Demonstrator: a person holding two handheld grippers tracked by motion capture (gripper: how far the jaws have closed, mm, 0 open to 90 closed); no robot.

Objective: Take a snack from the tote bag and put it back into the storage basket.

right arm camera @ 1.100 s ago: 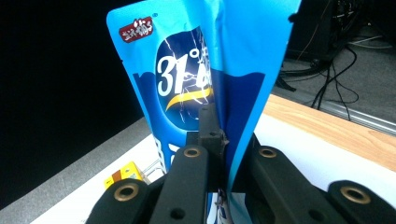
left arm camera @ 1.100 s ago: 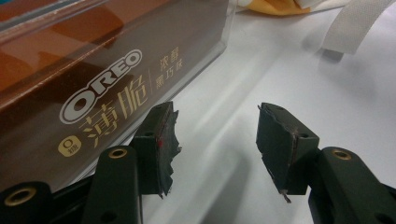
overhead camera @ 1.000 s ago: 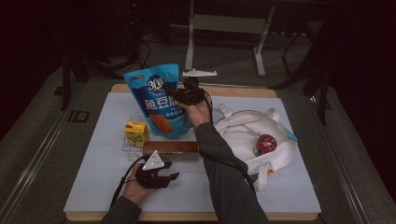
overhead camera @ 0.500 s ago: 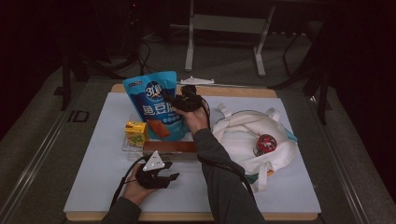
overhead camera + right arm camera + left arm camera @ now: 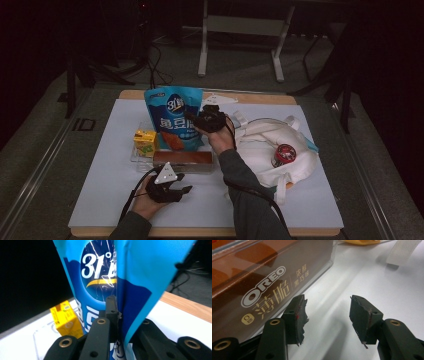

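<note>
My right gripper (image 5: 196, 125) is shut on the side edge of a blue snack bag (image 5: 172, 117), which it holds upright over the back of the mat, its bottom low by the clear tray (image 5: 136, 159). In the right gripper view the crumpled blue bag (image 5: 100, 272) is pinched between the jaws of the right gripper (image 5: 116, 307). My left gripper (image 5: 183, 183) rests on the white mat (image 5: 100, 190) near the front, open with nothing in it. In its own view the left gripper (image 5: 328, 312) sits just beside the brown Oreo box (image 5: 262, 277).
The Oreo box (image 5: 182, 158) lies along the tray's front edge, and a yellow drink carton (image 5: 145, 142) stands at its left. A white tote bag (image 5: 270, 150) with a red-lidded item (image 5: 285, 154) on it lies at the right. The table's wooden edge (image 5: 260, 98) runs along the back.
My right gripper has come down and a little to the right with the blue bag, lowering it toward the tray. The left gripper has stayed where it was.
</note>
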